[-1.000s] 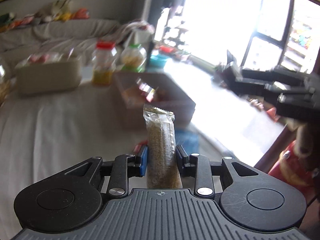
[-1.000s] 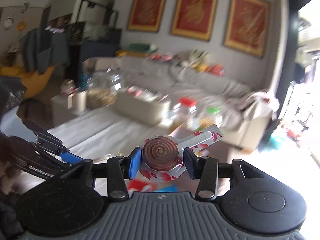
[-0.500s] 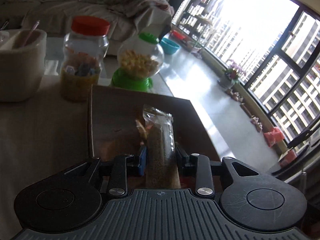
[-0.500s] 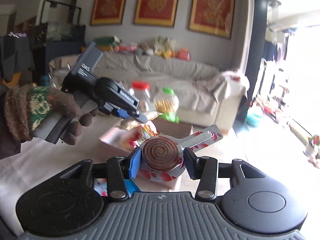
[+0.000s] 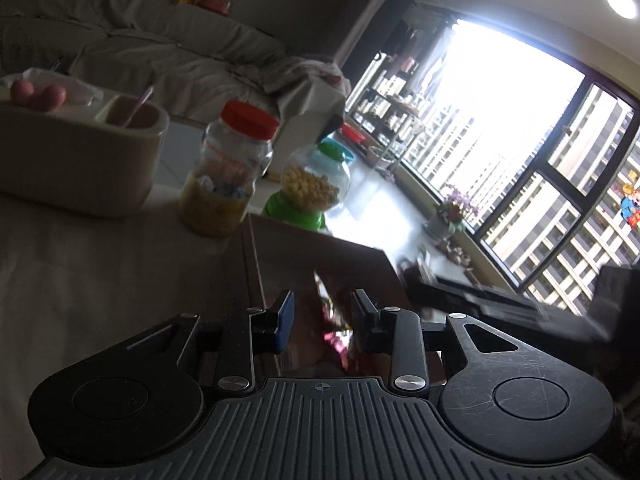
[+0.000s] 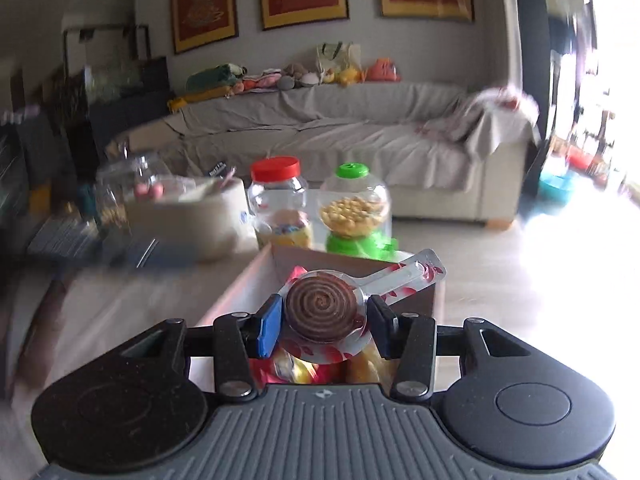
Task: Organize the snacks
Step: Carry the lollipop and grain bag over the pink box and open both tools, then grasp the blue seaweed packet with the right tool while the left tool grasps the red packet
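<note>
My left gripper (image 5: 322, 312) is open and empty, low over the brown cardboard box (image 5: 320, 252). Snack wrappers (image 5: 334, 336) lie dimly inside the box below its fingers. My right gripper (image 6: 324, 316) is shut on a wrapped brown spiral lollipop (image 6: 320, 310), held just above the same box (image 6: 248, 284), which holds red and yellow snack packets (image 6: 296, 368). The right gripper's dark body (image 5: 500, 304) shows at the right of the left wrist view.
Behind the box stand a red-lidded jar of sweets (image 6: 278, 204), a green gumball-style dispenser (image 6: 354, 212) and a beige tub (image 6: 188, 216). A clear glass jar (image 6: 120, 188) is at the far left. A grey sofa (image 6: 340, 120) lies beyond. Bright windows (image 5: 520, 140) are at the right.
My left gripper has opened and the long grain bar packet is gone from its fingers. My right gripper has moved over the box, still holding the lollipop.
</note>
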